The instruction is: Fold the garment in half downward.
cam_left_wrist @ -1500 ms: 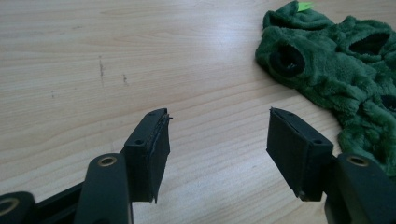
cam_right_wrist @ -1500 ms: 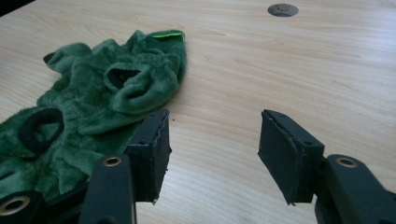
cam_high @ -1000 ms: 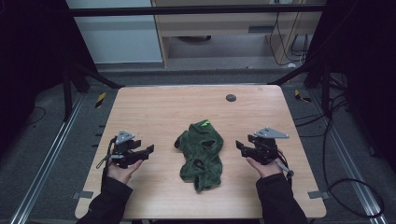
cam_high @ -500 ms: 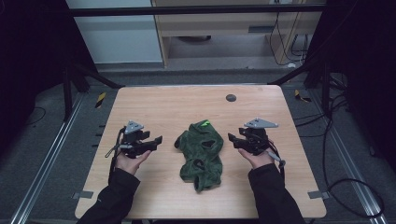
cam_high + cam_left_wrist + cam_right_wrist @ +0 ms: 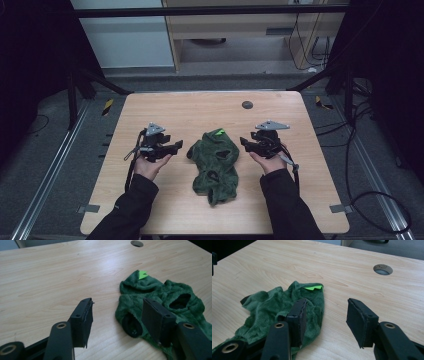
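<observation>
1. The wooden table (image 5: 150,210) carries the scene — bare but for a round cable hole (image 5: 247,105) near its far edge and one crumpled garment at its middle.

2. The green fleece garment (image 5: 216,162) lies bunched midway between the table's left and right edges, a bright green tag (image 5: 219,132) at the end towards the far edge and its dark openings turned up.

3. We hold the left gripper (image 5: 172,146) just beside the garment's left side; its jaws stand apart with nothing between them, having just been closing a little, and they press on nothing.

4. We hold the right gripper (image 5: 246,143) just beside the garment's right side; its jaws too stand apart on nothing and have just been closing somewhat, one jaw over the fleece, the other over bare wood.

5. We judge this the approach — both grippers near the top corners, no hold taken. The next move calls for lowering each pair of jaws over an edge of fleece near the tag end and pinching one layer cleanly.
</observation>
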`<state>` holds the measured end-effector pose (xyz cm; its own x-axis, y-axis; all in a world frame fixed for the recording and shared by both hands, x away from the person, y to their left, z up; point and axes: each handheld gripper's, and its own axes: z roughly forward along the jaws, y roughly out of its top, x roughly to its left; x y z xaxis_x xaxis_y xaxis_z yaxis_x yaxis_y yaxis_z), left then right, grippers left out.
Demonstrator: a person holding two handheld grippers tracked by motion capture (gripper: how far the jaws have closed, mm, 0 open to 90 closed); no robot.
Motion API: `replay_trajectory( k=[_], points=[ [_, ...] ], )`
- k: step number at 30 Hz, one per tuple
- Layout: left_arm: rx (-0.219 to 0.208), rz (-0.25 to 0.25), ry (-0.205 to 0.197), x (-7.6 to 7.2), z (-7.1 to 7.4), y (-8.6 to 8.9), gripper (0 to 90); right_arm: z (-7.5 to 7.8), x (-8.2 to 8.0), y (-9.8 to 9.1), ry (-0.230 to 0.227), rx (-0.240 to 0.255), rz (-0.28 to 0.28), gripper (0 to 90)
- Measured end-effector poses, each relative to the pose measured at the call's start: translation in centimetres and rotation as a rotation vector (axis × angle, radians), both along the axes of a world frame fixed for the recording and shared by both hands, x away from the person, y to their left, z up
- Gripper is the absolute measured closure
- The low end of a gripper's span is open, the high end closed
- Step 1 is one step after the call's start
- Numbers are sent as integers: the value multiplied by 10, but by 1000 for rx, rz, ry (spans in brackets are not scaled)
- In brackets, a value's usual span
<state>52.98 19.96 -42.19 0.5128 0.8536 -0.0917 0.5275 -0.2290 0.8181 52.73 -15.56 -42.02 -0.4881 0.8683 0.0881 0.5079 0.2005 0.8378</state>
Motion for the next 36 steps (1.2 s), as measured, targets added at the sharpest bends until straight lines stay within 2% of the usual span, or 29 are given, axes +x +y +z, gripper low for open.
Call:
replay_trajectory(
  k=[17,23,32,36],
  points=[
    [50,-32,9,28,-8,-29,435,-19,20,6,40,4,-23,537],
    [45,-34,31,38,-16,-36,444,-24,30,13,52,-2,-17,544],
    [76,-42,68,49,-34,-43,460,-33,36,22,79,-11,-4,548],
    [66,-36,84,53,-40,-47,464,-36,40,24,90,-10,-8,550]
  ],
)
